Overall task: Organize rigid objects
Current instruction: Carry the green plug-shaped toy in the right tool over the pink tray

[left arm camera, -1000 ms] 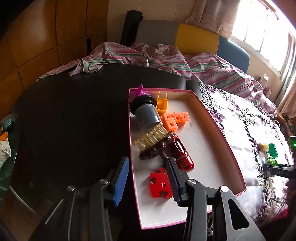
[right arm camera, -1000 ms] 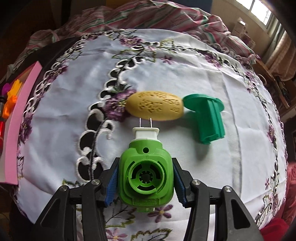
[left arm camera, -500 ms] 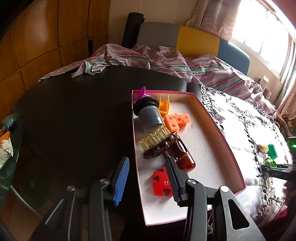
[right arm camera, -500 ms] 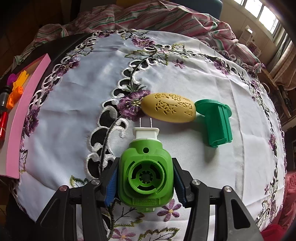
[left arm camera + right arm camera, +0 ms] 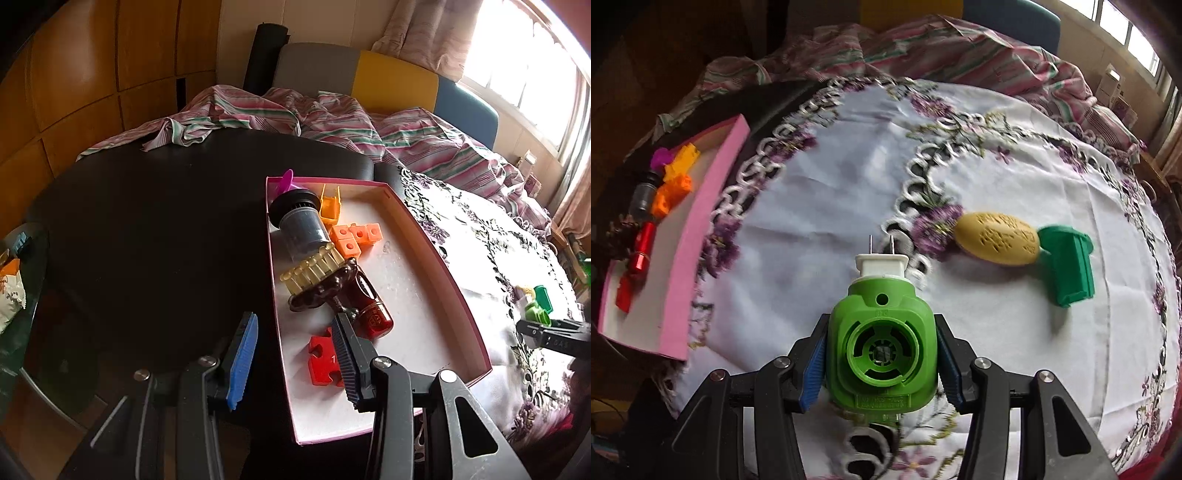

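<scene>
Right gripper: the right gripper [image 5: 881, 363] is clamping the green plug-in device [image 5: 882, 350] by its 2 flat sides, carrying it clear of the cloth.
Left gripper: the left gripper [image 5: 293, 354] is holding nothing, its jaws standing partly apart across the pink box's near-left wall, 1 finger outside and 1 over the box floor.
Where the thing is: the green device is hanging over the embroidered tablecloth [image 5: 820, 206], white plug end and 2 metal prongs pointing away from the camera, the pink box [image 5: 713, 199] lying off to its left.
How it is likely handling: it is looking like hard, hollow moulded plastic, so probably light, stiff and a little slick; the broad flat flanks are giving the pads good purchase, while the rounded top and the thin prongs are poor places to pinch.
Things around: a yellow perforated oval [image 5: 997, 238] and a dark green ribbed piece [image 5: 1069, 269] are lying touching each other on the cloth, to the right.
In the way: the box's left half is holding a grey cylinder [image 5: 303, 229], orange blocks [image 5: 354, 236], a red bottle [image 5: 369, 306] and a red puzzle piece [image 5: 323, 360]; its right half is looking bare. The box wall needs clearing.
</scene>
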Demonstrator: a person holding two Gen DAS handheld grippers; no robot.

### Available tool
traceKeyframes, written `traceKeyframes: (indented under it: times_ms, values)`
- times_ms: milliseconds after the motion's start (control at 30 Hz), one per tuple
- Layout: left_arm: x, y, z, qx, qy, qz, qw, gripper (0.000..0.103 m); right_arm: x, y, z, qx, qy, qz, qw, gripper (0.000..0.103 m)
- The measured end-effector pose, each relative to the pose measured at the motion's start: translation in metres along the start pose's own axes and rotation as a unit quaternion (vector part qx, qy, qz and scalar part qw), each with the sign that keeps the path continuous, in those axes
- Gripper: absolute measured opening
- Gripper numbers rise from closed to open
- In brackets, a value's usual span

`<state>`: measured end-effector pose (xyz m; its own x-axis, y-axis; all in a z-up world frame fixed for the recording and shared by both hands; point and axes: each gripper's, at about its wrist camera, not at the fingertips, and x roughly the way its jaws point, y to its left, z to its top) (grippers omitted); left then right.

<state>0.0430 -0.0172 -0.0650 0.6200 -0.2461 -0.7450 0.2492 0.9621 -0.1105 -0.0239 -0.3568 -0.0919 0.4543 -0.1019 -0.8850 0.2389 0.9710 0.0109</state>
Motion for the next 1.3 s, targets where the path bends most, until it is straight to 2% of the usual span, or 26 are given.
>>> traceKeyframes:
  times_ms: [333, 700, 833, 933, 1033, 1100, 1167, 1300]
  values:
    - [0.003, 0.004, -0.001, -0.005, 0.003, 0.001, 1.0000, 0.042, -0.033, 0.071, 0.025, -0.064, -0.059, 0.080, 0.993, 0.052]
    - [0.003, 0.025, 0.000, -0.030, 0.003, 0.016, 0.9994, 0.041, -0.040, 0.155, 0.031, -0.161, -0.073, 0.156, 0.972, 0.052]
    - [0.004, 0.029, -0.001, -0.034, 0.006, 0.018, 0.9992, 0.041, -0.020, 0.176, 0.034, -0.140, -0.055, 0.162, 0.975, 0.052]
    - [0.004, 0.028, -0.002, -0.031, 0.008, 0.016, 0.9993, 0.041, 0.001, 0.190, 0.030, -0.111, -0.022, 0.142, 0.983, 0.052]
    - [0.006, 0.026, -0.003, -0.029, 0.010, 0.014, 0.9994, 0.041, 0.017, 0.205, 0.024, -0.105, 0.011, 0.173, 0.979, 0.053]
    - [0.006, 0.026, -0.003, -0.030, 0.012, 0.013, 0.9994, 0.041, 0.026, 0.212, 0.020, -0.105, 0.031, 0.176, 0.978, 0.053]
    - [0.007, 0.027, -0.004, -0.032, 0.014, 0.011, 0.9993, 0.041, 0.027, 0.214, 0.017, -0.108, 0.026, 0.174, 0.978, 0.054]
    - [0.009, 0.029, -0.005, -0.034, 0.016, 0.010, 0.9992, 0.041, 0.028, 0.210, 0.017, -0.096, 0.041, 0.200, 0.974, 0.054]
